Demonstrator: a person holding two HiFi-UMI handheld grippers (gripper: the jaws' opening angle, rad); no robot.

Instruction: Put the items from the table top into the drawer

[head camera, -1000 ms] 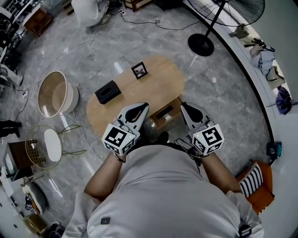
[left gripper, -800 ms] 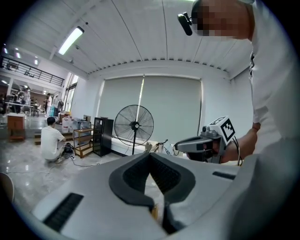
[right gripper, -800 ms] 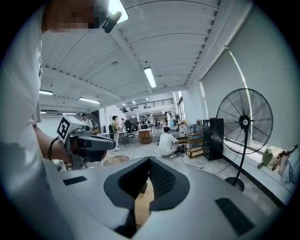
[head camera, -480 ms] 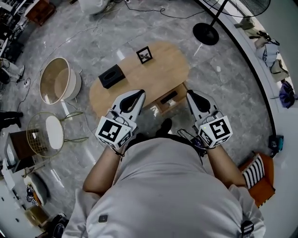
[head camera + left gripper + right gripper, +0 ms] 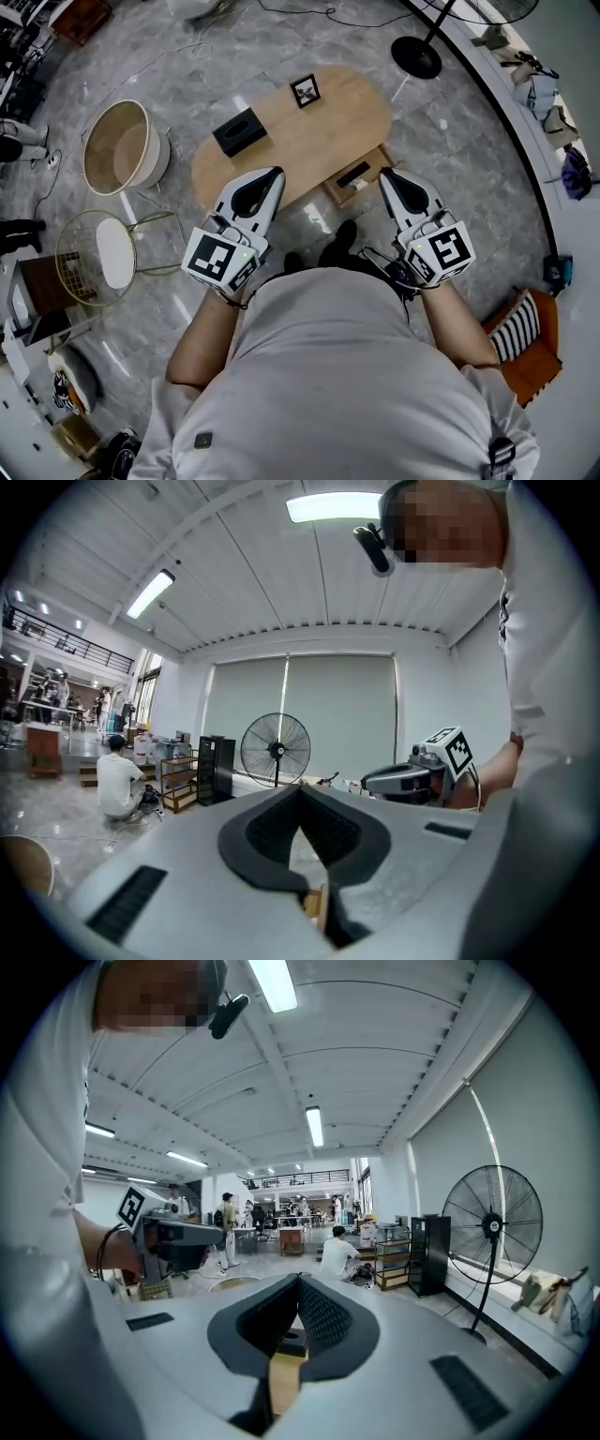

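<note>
Tan wooden table (image 5: 323, 141), black box (image 5: 240, 131), grey veined floor (image 5: 469, 169).

Overhead and level views — table (image 5: 319, 141) shared

No legible text, label or number

"What's inside the open wooden drawer (image 5: 359, 176)?"

"Can't tell. It's too small, and the light oval wooden surface (image 5: 319, 141) covers its back part."

"And the small black picture frame (image 5: 305, 90)?"

"Too tiny to see its picture."

"The black floor fan (image 5: 417, 61)?"

"The top edge cuts it off. Only its foot and pole show."

"And in the right gripper view?"

"The right gripper (image 5: 298, 1281) covers most of the surface. Just a thin strip of wood shows."
</note>
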